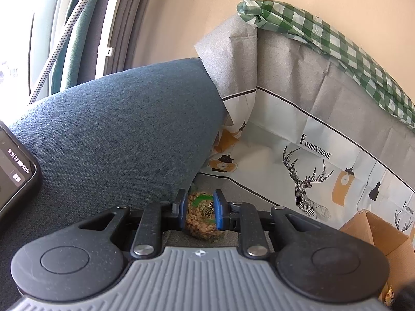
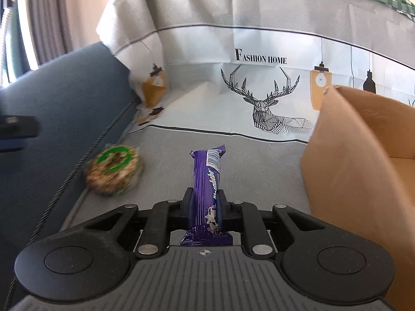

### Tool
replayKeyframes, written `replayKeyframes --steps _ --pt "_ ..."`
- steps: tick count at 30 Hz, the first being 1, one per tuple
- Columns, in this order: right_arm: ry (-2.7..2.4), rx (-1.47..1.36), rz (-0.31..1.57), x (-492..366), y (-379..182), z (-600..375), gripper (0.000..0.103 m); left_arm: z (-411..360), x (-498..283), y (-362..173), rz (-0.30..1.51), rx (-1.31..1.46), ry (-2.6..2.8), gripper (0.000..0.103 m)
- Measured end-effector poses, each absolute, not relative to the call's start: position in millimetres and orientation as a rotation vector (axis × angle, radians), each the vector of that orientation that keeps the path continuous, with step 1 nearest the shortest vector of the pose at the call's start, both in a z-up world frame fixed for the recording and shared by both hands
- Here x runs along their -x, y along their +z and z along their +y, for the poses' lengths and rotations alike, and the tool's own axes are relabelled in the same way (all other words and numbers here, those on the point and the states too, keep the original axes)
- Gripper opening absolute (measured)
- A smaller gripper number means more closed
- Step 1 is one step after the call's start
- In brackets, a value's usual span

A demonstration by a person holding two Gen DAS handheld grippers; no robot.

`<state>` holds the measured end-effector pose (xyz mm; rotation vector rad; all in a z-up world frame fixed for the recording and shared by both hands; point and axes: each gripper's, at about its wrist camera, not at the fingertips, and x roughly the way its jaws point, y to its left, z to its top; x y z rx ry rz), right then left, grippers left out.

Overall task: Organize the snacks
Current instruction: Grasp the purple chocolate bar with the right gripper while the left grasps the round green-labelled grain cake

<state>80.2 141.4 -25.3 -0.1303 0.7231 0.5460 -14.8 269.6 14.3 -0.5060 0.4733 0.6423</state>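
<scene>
My right gripper [image 2: 206,199] is shut on a purple chocolate bar [image 2: 206,171], which stands up between the pads above the grey cloth. A round nut snack with a green ring [image 2: 114,171] lies on the cloth to the left, by the blue cushion, with nothing around it. In the left wrist view the same round snack [image 1: 199,223] shows through the narrow gap of my left gripper [image 1: 200,197]. Its blue pads stand slightly apart and hold nothing. An open cardboard box [image 2: 350,155] stands at the right, next to the bar.
A blue-grey cushion [image 1: 116,129] fills the left side. A deer-print cloth [image 2: 259,51] covers the surface and rises as a back wall, with a green checked cloth [image 1: 337,51] on top. A phone [image 1: 13,165] sits at the left edge. The box corner [image 1: 376,235] is lower right.
</scene>
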Motion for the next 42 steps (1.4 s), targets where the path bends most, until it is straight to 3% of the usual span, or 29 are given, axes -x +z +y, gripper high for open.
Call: replayKeyframes --steps 8,12,15,17,21,22,24,28,31,33,42 --pt "0.628 0.142 0.734 -18.5 -10.1 76.3 0.017 266.8 24.4 13.0 0.459 0.586 0.564 0.023" --pt "0.669 0.145 0.733 4.2 -15.4 55.9 0.017 261.0 17.1 9.3 0.471 0.621 0.506 0.029" --pt "0.669 0.132 0.775 3.4 -22.2 54.7 0.017 254.8 3.8 3.3 0.507 0.608 0.505 0.042" --pt "0.667 0.156 0.749 2.2 -24.8 58.9 0.018 253.1 -5.2 -2.5 0.529 0.609 0.513 0.058" --pt "0.621 0.152 0.813 -9.4 -37.1 65.8 0.020 254.3 -24.8 -16.2 0.568 0.627 0.553 0.080" --pt "0.612 0.149 0.835 -12.2 -40.5 67.5 0.022 255.4 -30.2 -20.4 0.575 0.634 0.565 0.083" --pt "0.603 0.143 0.867 -18.6 -45.2 70.9 0.036 257.7 -43.6 -29.8 0.596 0.650 0.588 0.086" --pt "0.585 0.144 0.907 -27.1 -52.3 74.9 0.040 268.0 -68.1 -48.5 0.633 0.703 0.665 0.100" --pt "0.579 0.147 0.934 -31.6 -57.2 74.6 0.034 279.4 -83.4 -61.9 0.661 0.739 0.743 0.100" --pt "0.580 0.161 0.925 -31.0 -57.0 75.3 0.020 286.0 -93.0 -70.2 0.667 0.762 0.779 0.100" --pt "0.587 0.124 0.945 -38.0 -56.1 74.7 0.019 297.4 -128.9 -90.1 0.670 0.714 0.916 0.102"
